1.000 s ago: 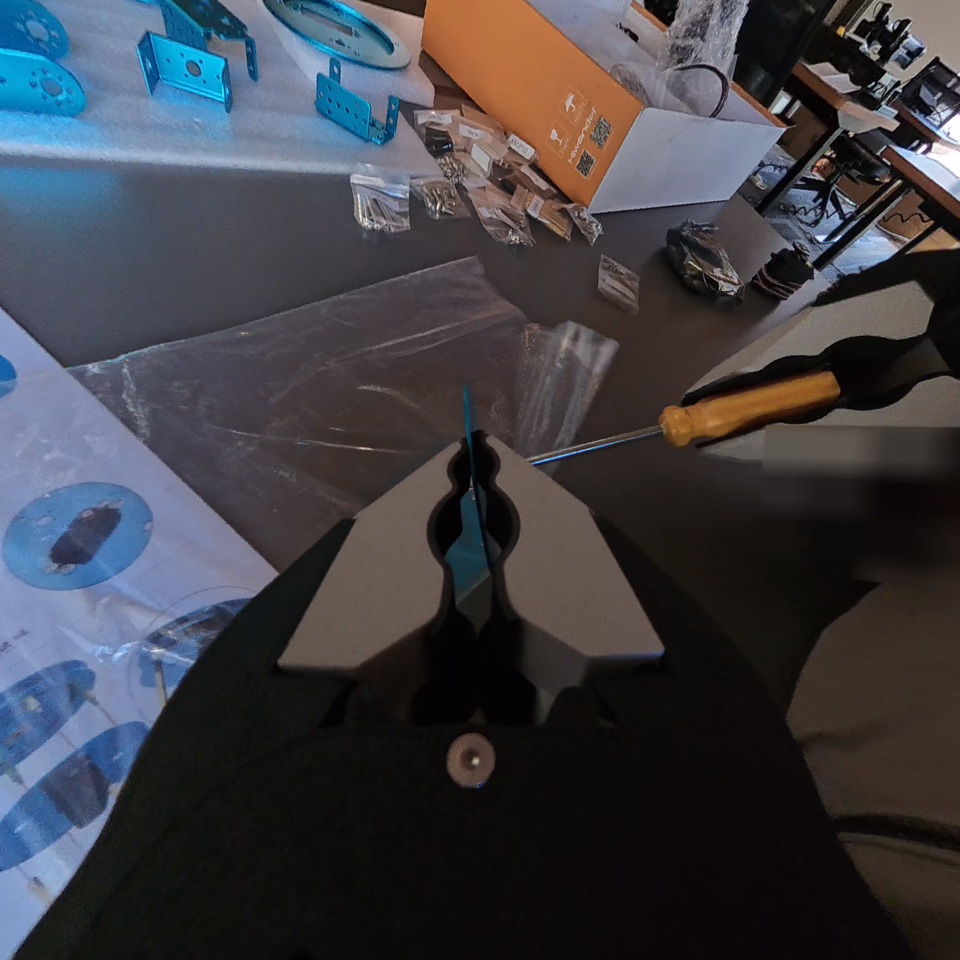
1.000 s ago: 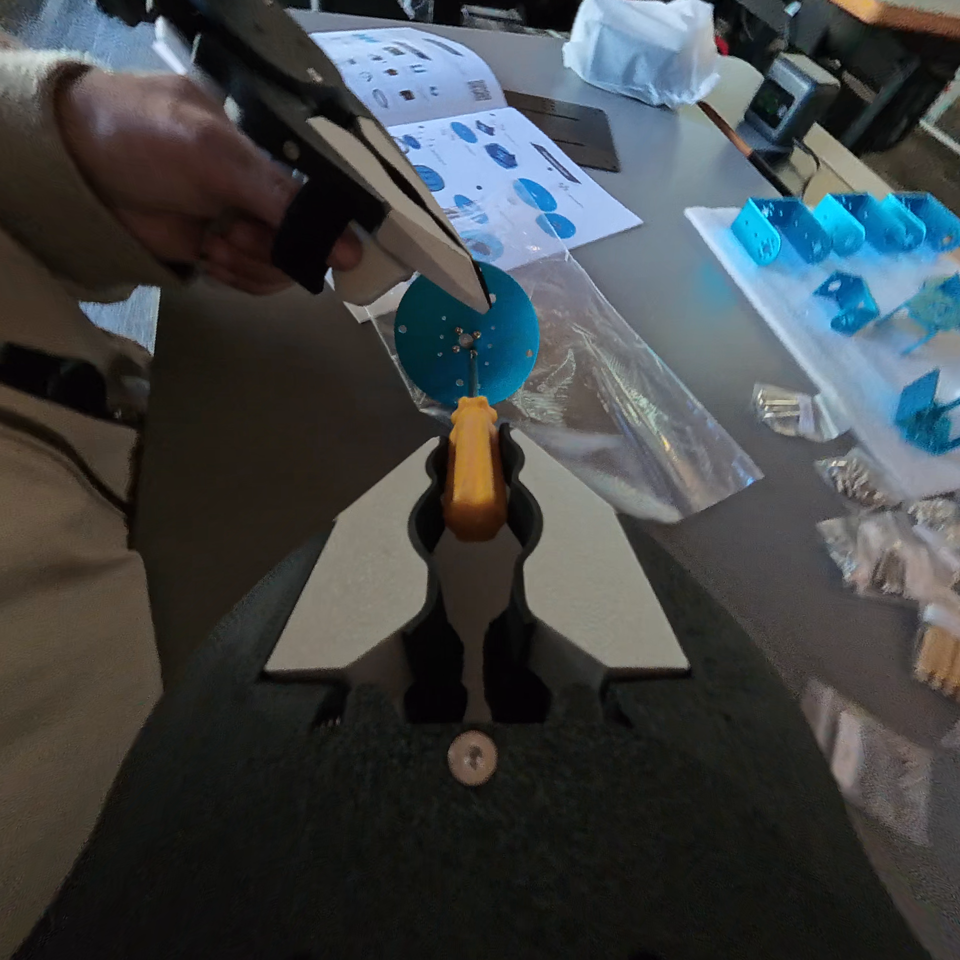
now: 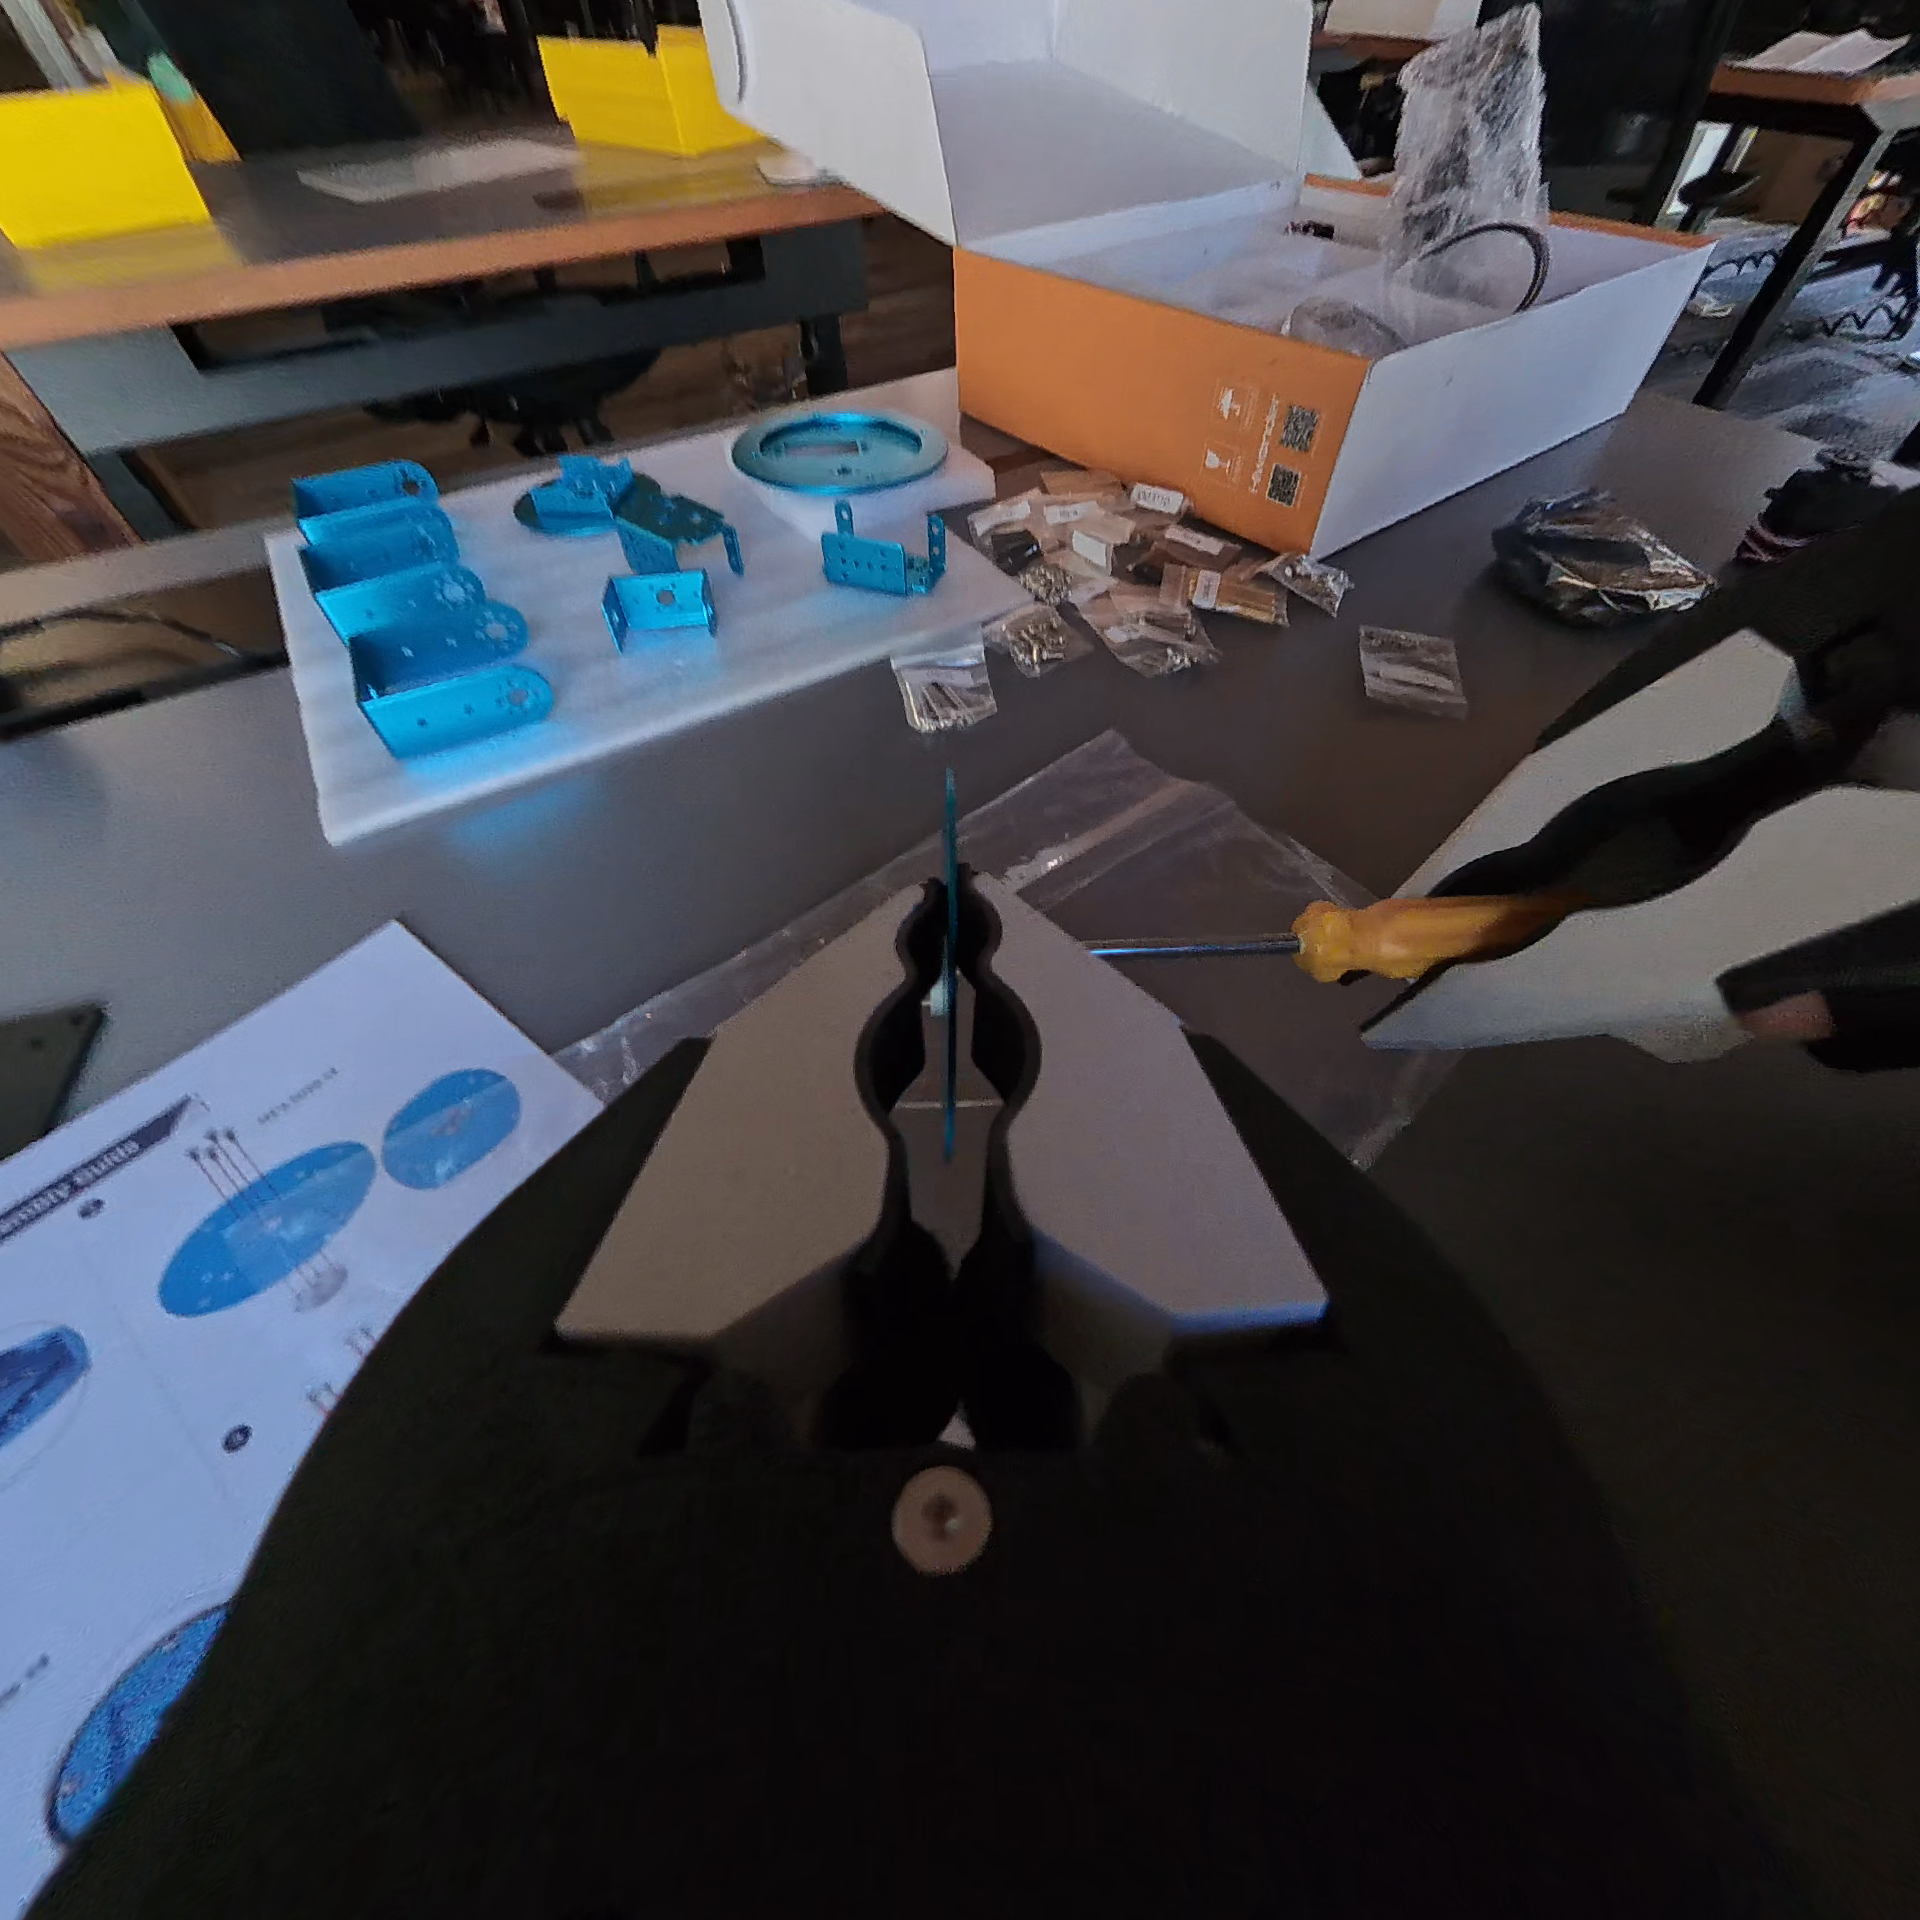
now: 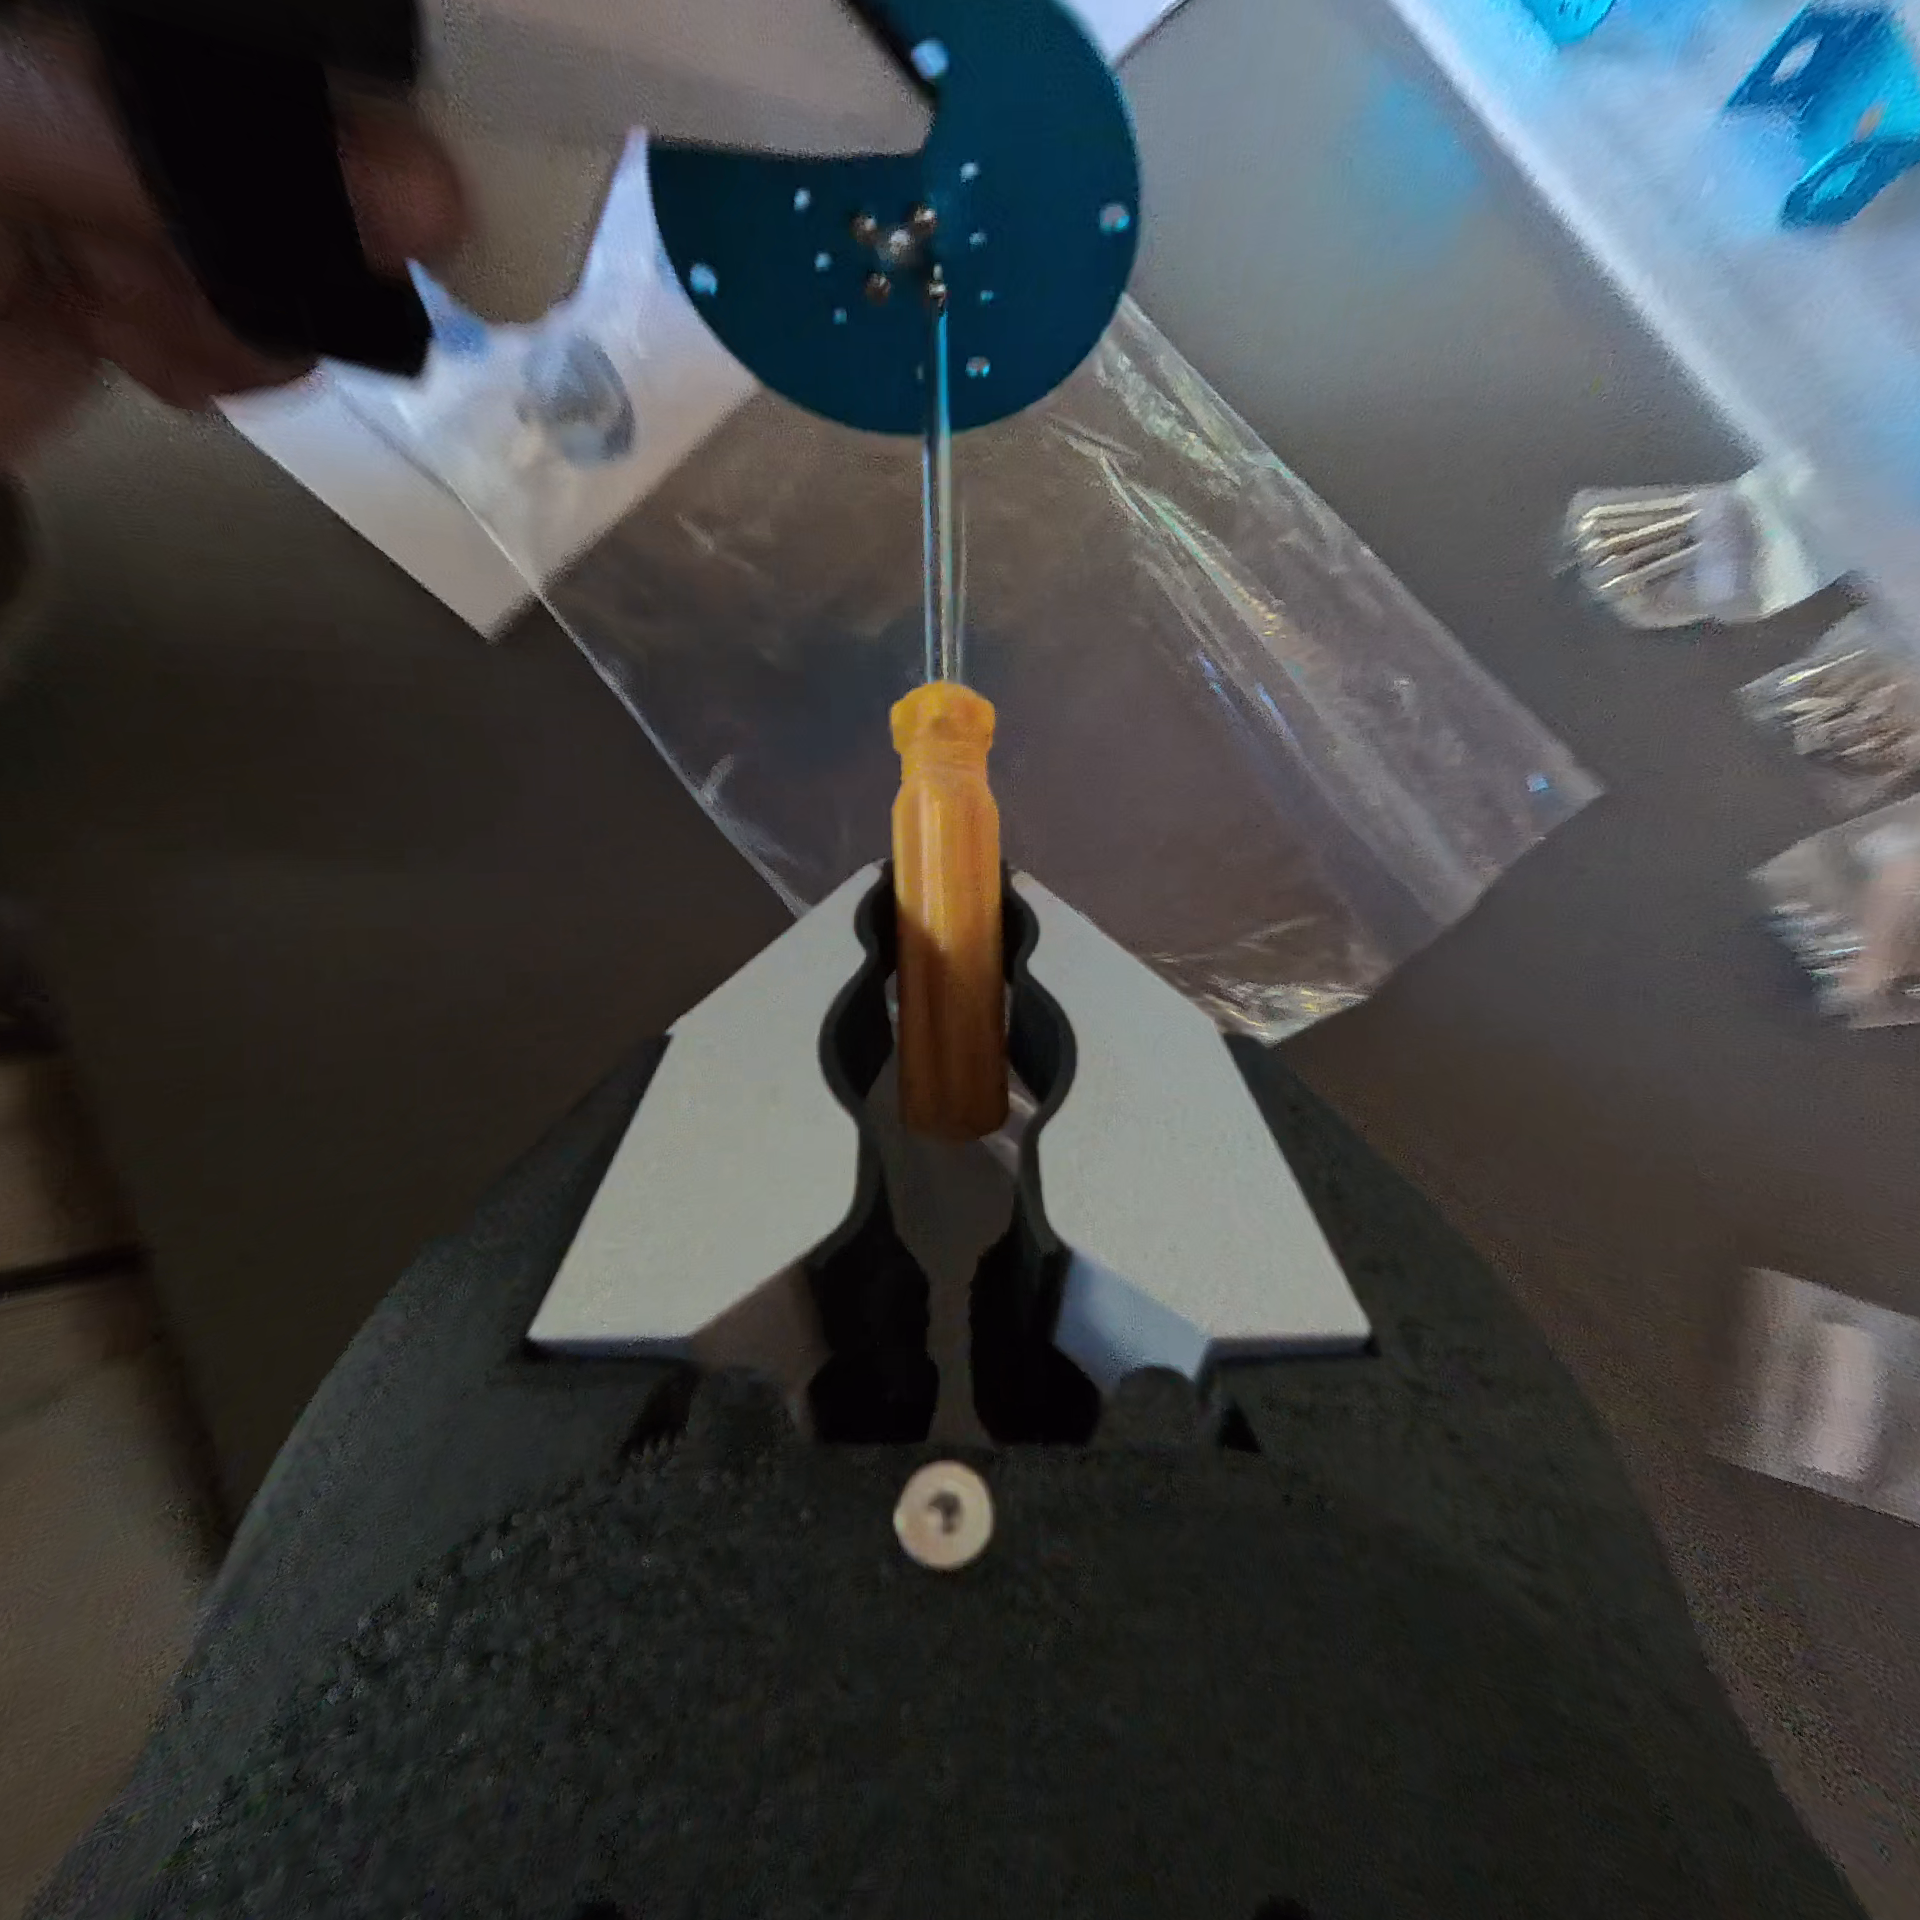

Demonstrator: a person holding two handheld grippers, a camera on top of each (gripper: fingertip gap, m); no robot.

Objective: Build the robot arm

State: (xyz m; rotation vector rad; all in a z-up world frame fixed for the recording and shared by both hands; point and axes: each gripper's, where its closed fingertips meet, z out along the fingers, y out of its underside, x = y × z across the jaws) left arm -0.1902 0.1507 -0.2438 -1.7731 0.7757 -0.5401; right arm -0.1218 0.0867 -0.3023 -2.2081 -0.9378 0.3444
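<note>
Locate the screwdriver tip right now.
In the right wrist view the screwdriver, clamped in the right gripper, points its tip at the screw cluster near the centre of the blue disc, held edge-on by the left gripper.

Printed booklet (image 3: 312, 1195), marked orange box (image 3: 1143, 384), labelled bags (image 3: 1153, 561)

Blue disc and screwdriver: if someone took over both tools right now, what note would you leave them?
Left tool: shut on the blue disc, held edge-on above the clear plastic bag.
Right tool: shut on the screwdriver, tip at the screws near the disc's centre.
Several screws sit in the disc; tightness cannot be told.
Blue brackets, screw packets and the manual lie on the table.
</note>
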